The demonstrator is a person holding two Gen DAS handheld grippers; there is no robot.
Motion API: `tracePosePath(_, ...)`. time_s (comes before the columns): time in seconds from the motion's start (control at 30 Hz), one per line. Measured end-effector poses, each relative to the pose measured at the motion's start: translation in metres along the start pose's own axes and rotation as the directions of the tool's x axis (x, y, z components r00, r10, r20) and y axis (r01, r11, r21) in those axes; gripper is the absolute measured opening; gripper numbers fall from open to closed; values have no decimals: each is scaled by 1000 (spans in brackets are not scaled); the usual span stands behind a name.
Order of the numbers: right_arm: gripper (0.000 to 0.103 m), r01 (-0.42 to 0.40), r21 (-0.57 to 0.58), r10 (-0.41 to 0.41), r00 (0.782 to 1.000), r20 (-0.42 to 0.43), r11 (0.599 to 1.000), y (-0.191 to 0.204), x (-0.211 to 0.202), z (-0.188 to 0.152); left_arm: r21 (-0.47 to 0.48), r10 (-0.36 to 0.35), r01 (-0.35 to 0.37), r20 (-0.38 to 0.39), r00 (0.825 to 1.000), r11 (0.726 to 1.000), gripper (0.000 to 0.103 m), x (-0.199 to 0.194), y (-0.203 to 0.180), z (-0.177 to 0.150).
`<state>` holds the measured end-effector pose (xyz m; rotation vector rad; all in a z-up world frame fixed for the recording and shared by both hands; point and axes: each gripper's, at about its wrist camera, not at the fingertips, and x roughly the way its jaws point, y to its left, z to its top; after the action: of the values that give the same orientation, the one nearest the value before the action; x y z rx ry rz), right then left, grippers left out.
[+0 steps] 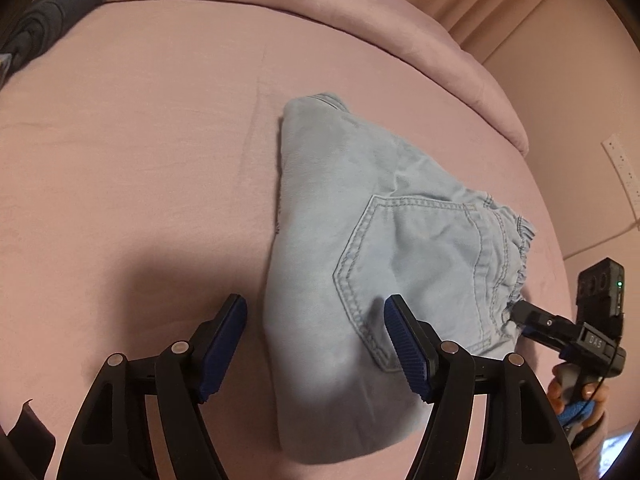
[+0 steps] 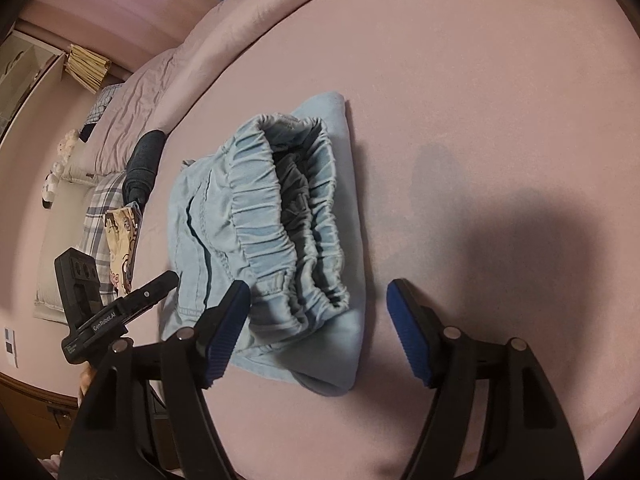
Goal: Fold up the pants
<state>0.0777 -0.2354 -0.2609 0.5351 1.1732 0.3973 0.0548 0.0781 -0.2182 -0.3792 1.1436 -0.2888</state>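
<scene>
Light blue denim pants (image 1: 360, 248) lie folded into a compact bundle on the pink bed sheet (image 1: 140, 180), back pocket up. In the right wrist view the pants (image 2: 276, 240) show their elastic waistband facing the camera. My left gripper (image 1: 316, 344) is open and empty, its jaws just above the near end of the bundle. My right gripper (image 2: 318, 332) is open and empty, close to the waistband end. The right gripper also shows in the left wrist view (image 1: 536, 320), beside the waistband. The left gripper shows in the right wrist view (image 2: 160, 284) at the bundle's left edge.
A rolled pink duvet (image 1: 320, 12) lines the far side of the bed. A dark grey garment (image 1: 48, 20) lies at the far left. In the right wrist view, pillows, a plaid cloth (image 2: 100, 216) and soft toys (image 2: 60, 160) sit at the bed's head.
</scene>
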Motion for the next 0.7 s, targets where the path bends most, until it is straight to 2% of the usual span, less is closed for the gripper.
tracePosePath(0.13,78,-15,-8,15,1000,3,1000,2,5,5,-12,-21,22,7,1000,1000,71,4,1,4)
tracePosePath(0.3,88,-36,-17,36,999,23,999,7,14,9,21,-40,39,27,999,999,71,12,-2,6)
tracePosePath(0.47,89,-14,-74,19,997,71,997,19,21,6,32,-70,69,41,997,997,71,15,-2,9)
tracePosePath(0.5,86,-9,-84,15,997,80,996,20,21,4,34,-67,66,38,997,997,70,15,-4,9)
tracePosePath(0.53,83,-6,-92,14,996,88,996,21,21,2,42,-59,58,33,998,997,64,16,-6,8)
tracePosePath(0.6,62,6,-91,4,994,105,996,21,19,-2,63,-40,38,25,999,997,56,17,-12,6)
tracePosePath(0.63,55,1,-86,9,994,113,996,20,18,-5,64,-40,38,21,999,997,50,16,-13,6)
tracePosePath(0.67,49,-26,-72,35,993,116,997,17,18,-7,60,-36,35,22,999,998,48,16,-15,6)
tracePosePath(0.7,46,-41,-60,49,991,123,997,15,17,-9,53,-38,37,21,999,998,42,15,-15,6)
